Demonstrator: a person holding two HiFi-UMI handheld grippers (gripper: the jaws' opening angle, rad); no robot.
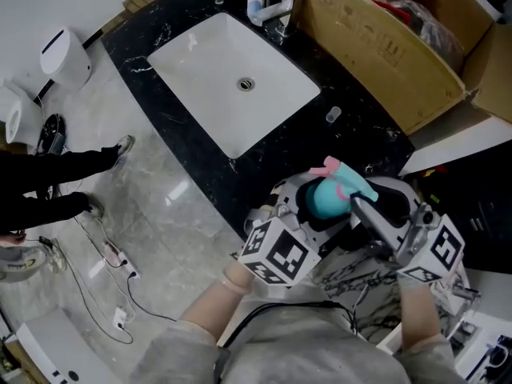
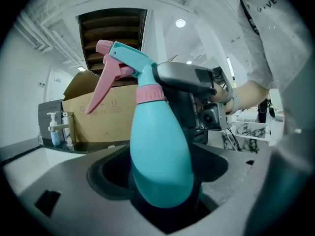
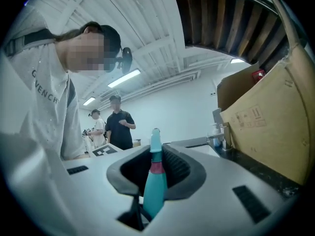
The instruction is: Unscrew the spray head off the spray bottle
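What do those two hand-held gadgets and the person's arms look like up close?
Both are grey moulded two-jaw tools. The left gripper and right gripper have dark jaw pads, and each carries a white cube printed with black square markers. A thin black cable trails back toward the person's light grey top.

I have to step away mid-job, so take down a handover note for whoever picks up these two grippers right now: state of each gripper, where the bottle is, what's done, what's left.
Left gripper: shut on the body of the spray bottle, holding it roughly upright in the air over the counter beside the sink.
Right gripper: shut on the spray head, coming in from the side.
Done: both grips are set.
Not done: the head sits on the bottle, and the pink collar is seated on the neck with no gap showing.
Left to do: twist the head off the neck and lift it clear.
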